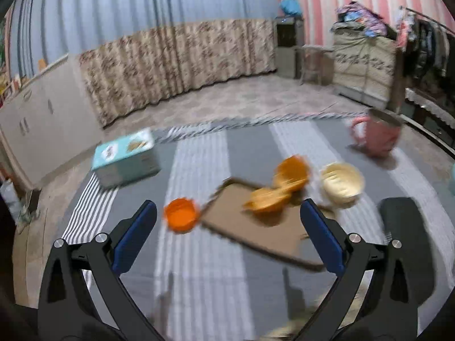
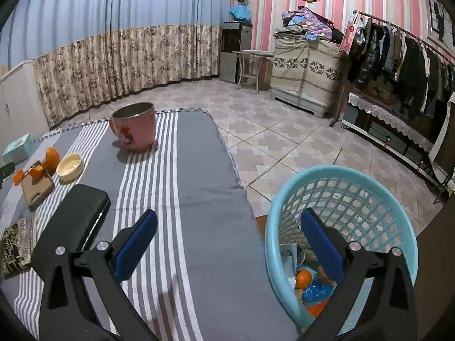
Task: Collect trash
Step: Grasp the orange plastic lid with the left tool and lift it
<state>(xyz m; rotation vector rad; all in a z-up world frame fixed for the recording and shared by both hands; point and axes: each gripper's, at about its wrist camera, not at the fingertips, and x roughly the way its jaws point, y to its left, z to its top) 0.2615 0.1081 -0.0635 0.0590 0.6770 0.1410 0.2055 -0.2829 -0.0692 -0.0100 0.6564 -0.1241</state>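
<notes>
Over the striped cloth [image 2: 199, 199], both grippers [image 1: 227, 213] [image 2: 227, 221] tilt downward, gaping wide, empty.

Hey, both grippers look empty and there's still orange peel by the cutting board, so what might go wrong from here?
1. The peel pieces rest on the cutting board beside a cream bowl; the open left hand-held gripper might knock either.
2. The blue basket stands off the mat's edge, so dropped scraps may miss it.

Left gripper [image 1: 227, 221] jaws wide, right gripper [image 2: 229, 228] likewise
</notes>
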